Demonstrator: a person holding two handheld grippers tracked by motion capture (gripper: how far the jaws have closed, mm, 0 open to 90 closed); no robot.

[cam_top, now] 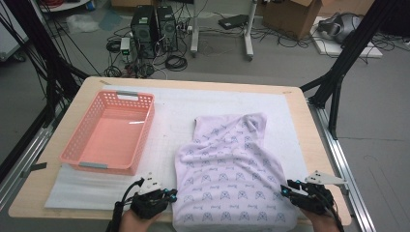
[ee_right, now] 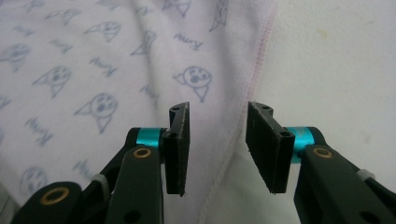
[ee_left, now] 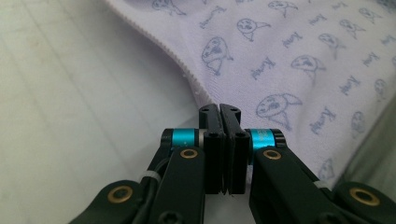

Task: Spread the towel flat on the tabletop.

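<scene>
A pale lilac cloth (cam_top: 227, 169) printed with small blue animal faces lies rumpled on the white mat, reaching the table's near edge. My left gripper (cam_top: 170, 195) sits at the cloth's near left corner. In the left gripper view its jaws (ee_left: 219, 107) are pressed together, tips right at the cloth's ribbed hem (ee_left: 187, 70), and no fabric shows between them. My right gripper (cam_top: 286, 188) sits at the near right corner. In the right gripper view it (ee_right: 218, 109) is open, jaws apart over the cloth's (ee_right: 93, 70) stitched edge.
An empty pink plastic basket (cam_top: 109, 130) stands on the left of the white foam mat (cam_top: 179, 106). The wooden table (cam_top: 309, 125) ends just right of the cloth. Cables, computer towers and boxes lie on the floor beyond the far edge.
</scene>
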